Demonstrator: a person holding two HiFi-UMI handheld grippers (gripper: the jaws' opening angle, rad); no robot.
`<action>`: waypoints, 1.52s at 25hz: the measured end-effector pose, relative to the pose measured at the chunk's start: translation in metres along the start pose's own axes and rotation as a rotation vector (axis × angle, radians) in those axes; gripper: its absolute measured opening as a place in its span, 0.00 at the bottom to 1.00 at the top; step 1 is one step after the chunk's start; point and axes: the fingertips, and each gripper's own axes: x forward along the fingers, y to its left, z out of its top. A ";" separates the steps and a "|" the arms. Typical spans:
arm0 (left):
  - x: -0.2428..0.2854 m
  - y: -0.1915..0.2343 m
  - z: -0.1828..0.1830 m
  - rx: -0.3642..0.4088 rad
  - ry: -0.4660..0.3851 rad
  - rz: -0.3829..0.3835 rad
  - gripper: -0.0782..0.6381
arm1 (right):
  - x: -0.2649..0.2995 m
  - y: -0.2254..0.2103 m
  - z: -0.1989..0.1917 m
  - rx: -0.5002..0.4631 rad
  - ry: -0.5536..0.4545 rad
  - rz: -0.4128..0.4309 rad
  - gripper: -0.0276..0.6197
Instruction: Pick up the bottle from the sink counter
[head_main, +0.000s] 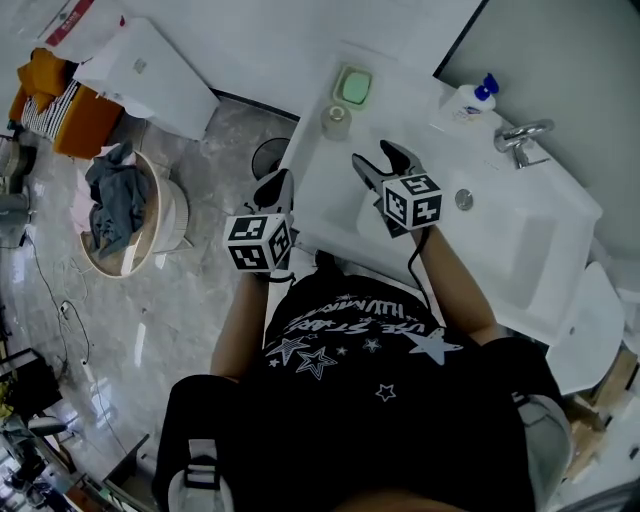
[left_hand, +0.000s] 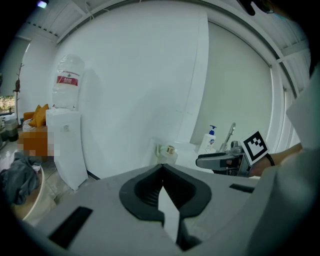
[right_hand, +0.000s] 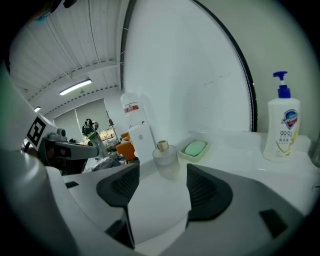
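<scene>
A small frosted bottle (head_main: 336, 120) with a gold cap stands upright at the back left of the white sink counter (head_main: 320, 190). My right gripper (head_main: 382, 160) hovers over the counter just short of the bottle, jaws open with nothing between them. In the right gripper view the bottle (right_hand: 165, 160) stands a little beyond the open gap of that gripper (right_hand: 162, 182), apart from both pads. My left gripper (head_main: 277, 188) hangs at the counter's left edge, shut and empty. In the left gripper view its jaws (left_hand: 162, 170) meet, and the bottle (left_hand: 169, 154) is small ahead.
A green soap dish (head_main: 353, 86) lies just behind the bottle. A white pump bottle (head_main: 468, 100) and the faucet (head_main: 520, 138) stand at the back right by the basin (head_main: 500, 240). On the floor to the left are a laundry basket (head_main: 125, 215) and a water dispenser (head_main: 150, 70).
</scene>
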 end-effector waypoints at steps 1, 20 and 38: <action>0.003 0.005 0.001 -0.005 0.001 0.002 0.12 | 0.008 0.000 0.001 -0.007 0.005 0.002 0.47; 0.038 0.078 -0.002 -0.080 0.040 0.034 0.12 | 0.115 -0.013 -0.011 -0.117 0.101 -0.066 0.56; 0.051 0.091 -0.007 -0.094 0.062 0.031 0.12 | 0.147 -0.016 -0.013 -0.197 0.142 -0.132 0.56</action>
